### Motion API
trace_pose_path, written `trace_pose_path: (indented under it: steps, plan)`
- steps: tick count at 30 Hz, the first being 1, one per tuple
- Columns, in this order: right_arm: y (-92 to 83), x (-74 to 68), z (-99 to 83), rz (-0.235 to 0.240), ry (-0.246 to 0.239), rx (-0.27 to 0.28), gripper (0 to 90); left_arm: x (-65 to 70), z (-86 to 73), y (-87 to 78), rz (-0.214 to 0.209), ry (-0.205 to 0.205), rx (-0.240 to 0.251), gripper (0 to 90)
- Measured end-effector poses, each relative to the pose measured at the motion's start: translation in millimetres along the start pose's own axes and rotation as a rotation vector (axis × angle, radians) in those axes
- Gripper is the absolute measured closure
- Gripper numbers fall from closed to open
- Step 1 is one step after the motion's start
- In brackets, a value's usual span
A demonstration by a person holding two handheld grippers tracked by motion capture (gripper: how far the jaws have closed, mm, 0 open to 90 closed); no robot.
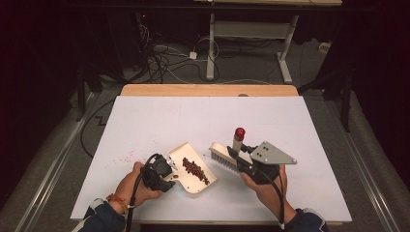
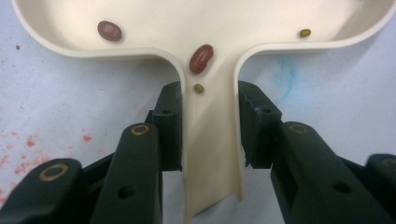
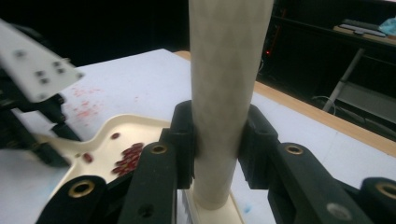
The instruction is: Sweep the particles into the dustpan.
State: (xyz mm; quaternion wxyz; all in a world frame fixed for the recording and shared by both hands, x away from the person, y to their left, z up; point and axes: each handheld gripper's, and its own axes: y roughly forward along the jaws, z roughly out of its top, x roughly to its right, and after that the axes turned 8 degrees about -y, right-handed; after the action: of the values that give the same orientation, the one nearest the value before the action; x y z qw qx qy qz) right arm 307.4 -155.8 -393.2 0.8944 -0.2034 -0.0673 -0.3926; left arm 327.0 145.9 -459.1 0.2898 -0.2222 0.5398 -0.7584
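I have the left gripper (image 1: 164,170) near the front edge of the worktop (image 1: 159,116), left of its middle, with its jaws clamped on the handle of the cream dustpan (image 1: 181,154). In the left gripper view, the pads press both sides of that narrow handle, and the dustpan (image 2: 205,149) runs straight away from me, flat on the white surface. A red bean (image 2: 201,59) sits at the neck where handle meets tray, a second one (image 2: 109,30) lies farther in, and two small greenish beans rest nearby. From the high view, the main heap of red beans (image 1: 195,170) lies in a band along the tray, pointing toward the front edge.

My right gripper (image 1: 238,155) is just right of the dustpan, also near the front edge. Its jaws are shut tight on the pale round handle of the brush (image 1: 223,157), whose bristles point down at the worktop beside the pan's open side. The handle stands up with a red cap (image 1: 239,133) on top. In the right gripper view, the brush handle (image 3: 224,93) fills the gap between the pads.

Faint red specks (image 1: 126,157) mark the worktop left of the left hand (image 1: 130,186); they may be stains or crumbs, I cannot tell which.
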Motion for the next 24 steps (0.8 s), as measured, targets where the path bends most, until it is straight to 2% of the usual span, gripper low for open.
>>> trace_pose_path:
  steps: [4, 6, 11, 13, 17, 18, 19, 21, 24]
  plan:
    - [23.3, 6.5, -0.4, -0.004, -0.013, 0.0, 70.1, -1.2, -0.4, 0.2, -0.011, -0.009, 0.003, 63.4]
    - [34.4, 6.8, -0.8, -0.021, -0.025, 0.0, 70.1, -1.9, -0.6, 0.2, -0.015, -0.014, 0.005, 63.5]
    - [55.2, 0.1, -2.2, -0.009, -0.039, -0.018, 70.2, -3.0, -1.3, 0.3, -0.019, -0.018, 0.009, 63.6]
    - [56.0, -5.4, 0.2, 0.001, -0.046, -0.025, 70.1, -3.1, -1.6, -0.1, -0.017, -0.02, 0.01, 63.7]
    - [50.2, -17.7, 3.8, 0.064, -0.032, -0.034, 70.1, -4.4, -2.0, -0.4, -0.019, -0.028, 0.007, 63.7]
    - [46.2, -24.7, 6.7, 0.09, -0.031, -0.028, 70.2, -4.5, -1.9, -0.4, -0.019, -0.029, 0.006, 63.7]
    - [46.2, -24.7, 6.7, 0.09, -0.031, -0.028, 70.2, -4.6, -1.9, -0.5, -0.019, -0.029, 0.006, 63.7]
    - [40.6, -28.2, 10.0, 0.127, -0.016, -0.003, 70.2, -4.8, -2.0, -0.6, -0.019, -0.029, 0.005, 63.7]
    - [31.6, -29.7, 16.8, 0.116, -0.038, 0.02, 70.1, -5.0, -2.0, -0.5, -0.019, -0.031, 0.006, 63.7]
